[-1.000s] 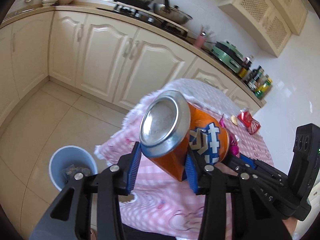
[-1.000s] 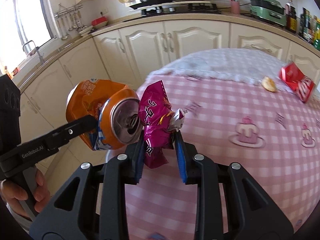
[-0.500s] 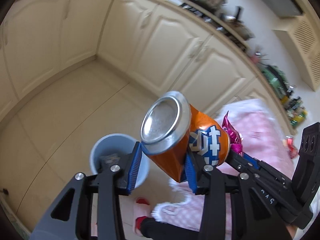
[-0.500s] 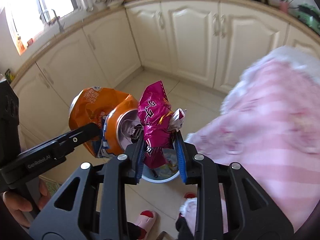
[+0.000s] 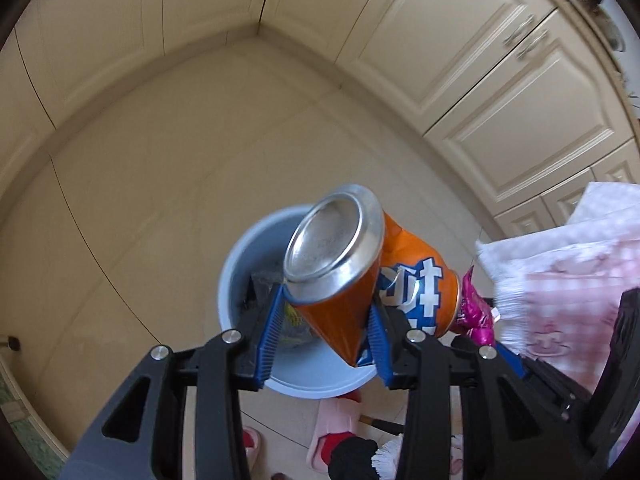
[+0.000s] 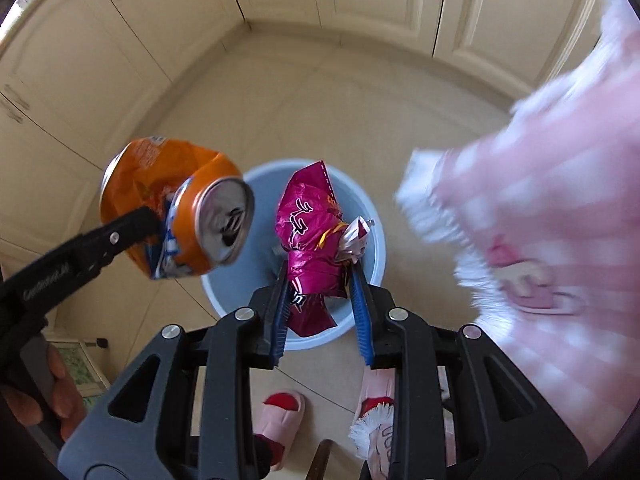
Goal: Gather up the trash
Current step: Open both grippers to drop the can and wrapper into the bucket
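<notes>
- Left wrist view: the left gripper [image 5: 326,330] was clamped on a crushed orange can [image 5: 360,280], its blue pads [image 5: 272,328] pressing the dented body from both sides, the silver base facing the camera.
- The can hung above a pale blue bin [image 5: 320,380] standing on the tiled floor [image 5: 160,200]; dark scraps lay inside the bin.
- At the can's right a magenta wrapper [image 5: 474,312] peeked out, with the pink checked tablecloth [image 5: 568,280] beyond it.
- Pink slippers [image 5: 332,432] showed at the bottom edge.
- Right wrist view: the right gripper [image 6: 322,304] was closed on the crumpled magenta wrapper [image 6: 312,240], squeezed between its blue pads [image 6: 280,316], directly over the bin [image 6: 228,292].
- To the left, the can [image 6: 180,208] sat in the other gripper's black fingers [image 6: 120,236], just beside the wrapper and over the bin's left rim, its opened top towards the camera.
- A hand [image 6: 44,392] gripped that tool's handle at lower left.
- The tablecloth [image 6: 540,240] was blurred at the right; cream cabinets [image 6: 120,40] lined the corner.
</notes>
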Action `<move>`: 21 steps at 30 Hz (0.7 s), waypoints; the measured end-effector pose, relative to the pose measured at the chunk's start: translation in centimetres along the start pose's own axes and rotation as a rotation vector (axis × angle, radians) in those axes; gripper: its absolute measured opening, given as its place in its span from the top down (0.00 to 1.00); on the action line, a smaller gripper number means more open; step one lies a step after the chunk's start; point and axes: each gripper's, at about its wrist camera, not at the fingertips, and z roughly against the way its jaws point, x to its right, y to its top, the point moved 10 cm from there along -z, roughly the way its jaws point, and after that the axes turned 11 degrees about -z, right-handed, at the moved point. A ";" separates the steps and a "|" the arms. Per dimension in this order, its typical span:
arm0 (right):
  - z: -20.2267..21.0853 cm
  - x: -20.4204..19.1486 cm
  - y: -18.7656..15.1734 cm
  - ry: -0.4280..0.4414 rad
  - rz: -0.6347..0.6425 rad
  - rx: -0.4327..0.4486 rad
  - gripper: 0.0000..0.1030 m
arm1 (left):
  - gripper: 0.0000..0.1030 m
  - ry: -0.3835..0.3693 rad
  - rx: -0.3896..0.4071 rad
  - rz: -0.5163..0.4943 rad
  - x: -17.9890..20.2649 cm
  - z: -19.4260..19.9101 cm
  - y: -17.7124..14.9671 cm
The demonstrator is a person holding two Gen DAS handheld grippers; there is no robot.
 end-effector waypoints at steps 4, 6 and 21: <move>-2.7 0.4 -0.7 0.011 -0.020 -0.051 0.73 | 0.61 -0.052 -0.041 0.032 0.6 -2.5 0.3; -3.3 0.2 -0.6 0.020 -0.029 -0.065 0.73 | 0.53 -0.018 -0.057 0.019 0.5 -3.2 0.4; -4.6 0.3 -1.3 0.048 -0.022 -0.104 0.70 | 0.36 0.035 -0.084 0.011 -0.9 -2.9 -0.6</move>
